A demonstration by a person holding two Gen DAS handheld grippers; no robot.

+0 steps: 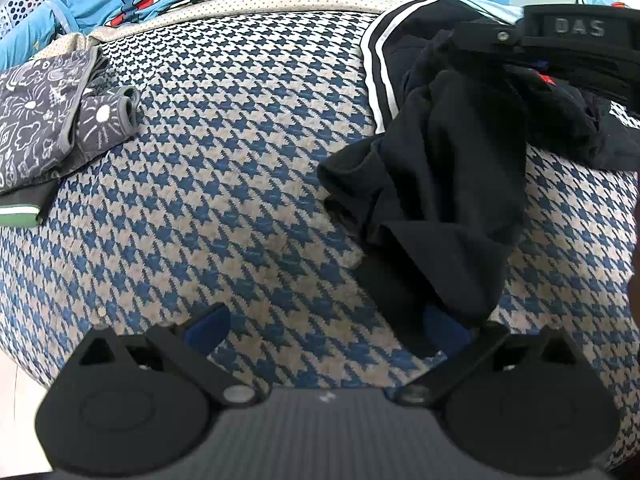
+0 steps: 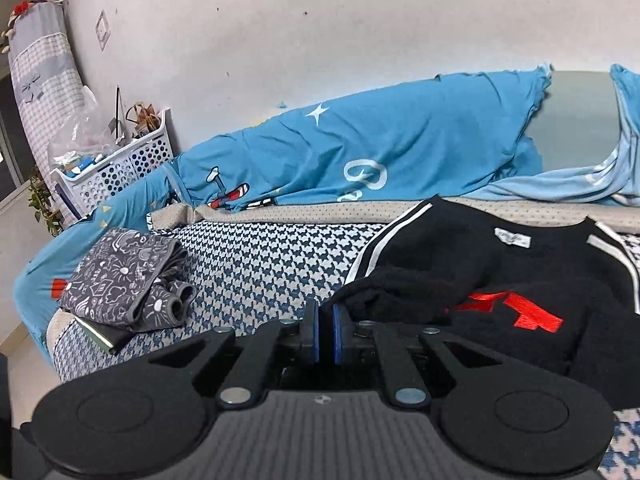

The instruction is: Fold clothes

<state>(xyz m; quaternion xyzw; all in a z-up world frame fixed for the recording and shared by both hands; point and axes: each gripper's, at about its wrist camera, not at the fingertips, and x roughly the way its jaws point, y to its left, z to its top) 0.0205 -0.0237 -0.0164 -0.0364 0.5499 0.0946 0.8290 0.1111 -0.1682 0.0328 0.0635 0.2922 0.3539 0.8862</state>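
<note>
The wall (image 2: pixel 320 40), the white basket (image 2: pixel 116 168) and the blue quilt (image 2: pixel 360 152) are being shown in full only by the right wrist view. The houndstooth bed cover (image 1: pixel 224 168) is being seen closely from the left wrist view. The black sweater (image 2: pixel 500 292), white-striped with red embroidery, is lying crumpled at the cover's right. The folded grey garment (image 2: pixel 120 280) is lying at the left. The left gripper (image 1: pixel 328 328) is being held wide open, sweater fabric draping over one finger. The right gripper (image 2: pixel 326 332) is nearly closed, nothing visibly gripped.

My left camera looks steeply down, close over the houndstooth bed cover (image 1: pixel 224 168). My right looks nearly level toward the wall (image 2: pixel 320 40). Both catch the black sweater (image 1: pixel 448 184) and the grey folded pile (image 1: pixel 36 120).
</note>
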